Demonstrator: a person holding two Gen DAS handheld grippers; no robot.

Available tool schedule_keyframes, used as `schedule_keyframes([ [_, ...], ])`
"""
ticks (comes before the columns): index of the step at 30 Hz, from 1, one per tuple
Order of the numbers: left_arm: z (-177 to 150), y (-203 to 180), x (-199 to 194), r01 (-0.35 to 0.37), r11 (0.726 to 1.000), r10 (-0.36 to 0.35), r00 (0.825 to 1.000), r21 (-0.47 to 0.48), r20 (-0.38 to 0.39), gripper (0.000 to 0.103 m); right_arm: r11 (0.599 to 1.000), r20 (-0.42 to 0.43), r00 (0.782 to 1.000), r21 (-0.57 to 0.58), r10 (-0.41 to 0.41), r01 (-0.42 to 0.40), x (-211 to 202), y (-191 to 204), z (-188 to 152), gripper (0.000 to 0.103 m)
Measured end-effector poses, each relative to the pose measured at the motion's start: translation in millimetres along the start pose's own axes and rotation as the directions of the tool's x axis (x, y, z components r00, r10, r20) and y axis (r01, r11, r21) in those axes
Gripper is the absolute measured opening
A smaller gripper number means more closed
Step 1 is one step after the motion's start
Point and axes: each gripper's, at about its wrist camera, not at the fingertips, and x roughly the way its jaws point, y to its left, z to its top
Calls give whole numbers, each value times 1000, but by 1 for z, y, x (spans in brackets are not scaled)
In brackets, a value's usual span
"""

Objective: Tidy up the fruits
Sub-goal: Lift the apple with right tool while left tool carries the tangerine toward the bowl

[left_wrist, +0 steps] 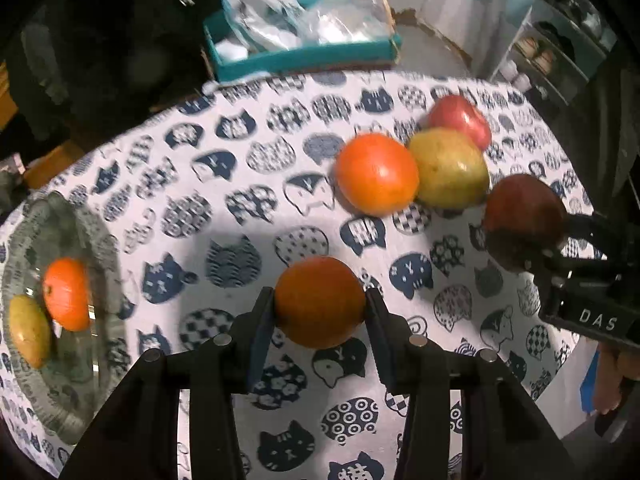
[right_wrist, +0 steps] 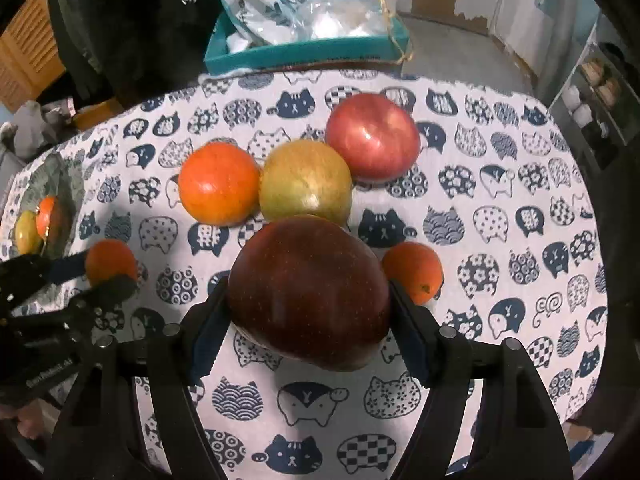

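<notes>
Left wrist view puts a small orange (left_wrist: 320, 302) squarely between my left gripper (left_wrist: 320, 312) pads, the blue faces pressed against its two sides; I read those jaws as closed tight on it, with the fruit raised a little over the cat-print tablecloth (left_wrist: 224, 200), though I can't be sure of the gap. Off to the left sits a glass bowl (left_wrist: 100, 248) with another orange (left_wrist: 66, 294) and a yellow-green fruit (left_wrist: 28, 330) inside.

Right wrist view shows a dark red apple (right_wrist: 308, 292) filling the span of my right gripper (right_wrist: 310, 312). Its jaws stand fairly wide, and both pads bear on the apple's flanks, so I have it clamped. Just beyond it lie a yellow-green apple (right_wrist: 306, 184), a large orange fruit (right_wrist: 218, 184) touching that one on its left, and a red apple (right_wrist: 372, 136) touching it behind on the right. A small orange (right_wrist: 414, 272) rests on the cloth beside my right pad.

White letters "DAS" (left_wrist: 598, 320) are legible on the right gripper's body in the left view. Lettering on the left gripper's body in the right view is too blurred for me to read. Behind the table, a teal box (right_wrist: 304, 54) holds plastic bags.
</notes>
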Motion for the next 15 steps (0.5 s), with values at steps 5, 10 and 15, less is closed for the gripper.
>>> schedule_keyframes([
  [5,8,4,-20,-4,1000,5,998,-14,55,45,1000,41,999,-9,2,-2,-16,6,5,74],
  [10,10,9,-40,-3,1000,5,995,-24,95,45,1000,86,996,-24,10,-8,-36,12,9,74],
  [15,11,14,-60,2,999,3,991,-36,136,45,999,135,991,-44,16,-11,-56,20,12,74],
])
